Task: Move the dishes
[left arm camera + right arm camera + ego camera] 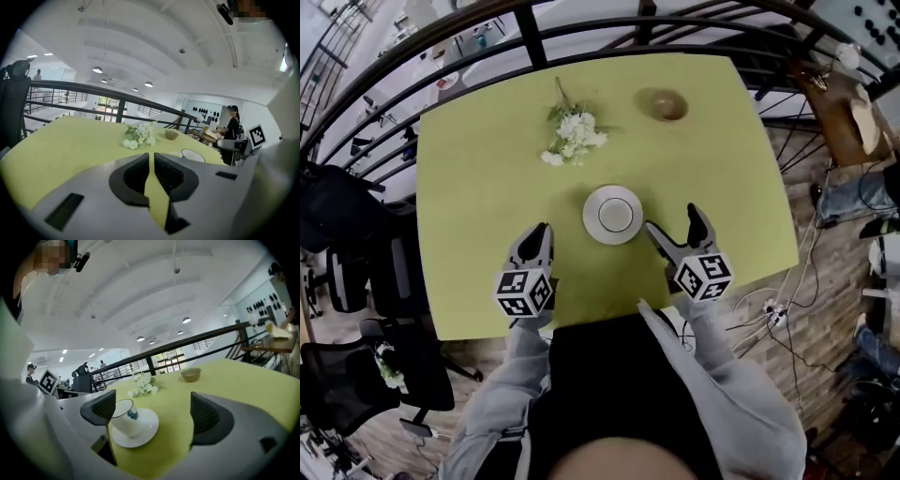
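Saucer (592, 217), left hand-held gripper (541, 230) closed beside it, right hand-held gripper (671, 217) spread

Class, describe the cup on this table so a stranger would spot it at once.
Start at the yellow-green table. Near its middle, nearer the person than the flowers, lies a white saucer with the cup on it. It is white with a dark rim and a blue mark, unlike the brown bowl at the far corner.

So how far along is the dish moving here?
Nothing looks moved yet: the cup sits on its saucer mid-table, the brown bowl near the far edge. Nothing is in hand: the right gripper is open beside the saucer, the left gripper shut and empty. All dishes are left.
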Tool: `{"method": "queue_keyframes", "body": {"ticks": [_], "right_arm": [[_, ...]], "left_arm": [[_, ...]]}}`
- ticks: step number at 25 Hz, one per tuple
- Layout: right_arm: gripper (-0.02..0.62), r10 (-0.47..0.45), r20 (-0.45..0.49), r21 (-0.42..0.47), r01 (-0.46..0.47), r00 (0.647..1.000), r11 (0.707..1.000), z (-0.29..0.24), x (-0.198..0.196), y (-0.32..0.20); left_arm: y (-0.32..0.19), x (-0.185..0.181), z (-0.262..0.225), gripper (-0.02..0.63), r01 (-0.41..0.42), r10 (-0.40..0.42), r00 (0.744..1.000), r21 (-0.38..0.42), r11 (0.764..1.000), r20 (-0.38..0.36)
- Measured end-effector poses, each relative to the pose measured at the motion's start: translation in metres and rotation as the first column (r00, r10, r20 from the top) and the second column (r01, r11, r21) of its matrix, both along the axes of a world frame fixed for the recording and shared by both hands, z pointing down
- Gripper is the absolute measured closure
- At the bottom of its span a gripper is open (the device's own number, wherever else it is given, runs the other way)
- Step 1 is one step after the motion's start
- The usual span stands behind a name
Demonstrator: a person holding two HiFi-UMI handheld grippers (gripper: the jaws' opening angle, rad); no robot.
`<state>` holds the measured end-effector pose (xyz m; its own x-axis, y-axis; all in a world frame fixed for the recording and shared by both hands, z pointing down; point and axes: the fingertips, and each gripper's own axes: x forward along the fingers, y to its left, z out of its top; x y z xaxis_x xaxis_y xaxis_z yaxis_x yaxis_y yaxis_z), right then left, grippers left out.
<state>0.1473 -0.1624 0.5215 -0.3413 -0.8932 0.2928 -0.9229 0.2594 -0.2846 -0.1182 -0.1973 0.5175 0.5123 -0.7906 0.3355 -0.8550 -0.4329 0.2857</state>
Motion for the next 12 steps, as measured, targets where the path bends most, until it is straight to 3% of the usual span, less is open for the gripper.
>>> {"method": "queue_keyframes", "body": {"ticks": [6,12], "right_arm": [[0.12,0.039,-0.005,-0.027,-0.04,0.999,0.999,0.005,0.034,0.002],[0.12,0.019,0.015,-0.048,-0.019,1.0,0.999,0.01,0.065,-0.031]], "left_arm": [[-0.015,0.034,-0.002,0.56,-0.046,0.046,0.999,0.008,0.999,0.007],[-0.04,0.062,-0.005,0.56,-0.036,0.036,0.999,0.023,0.999,0.022]]}}
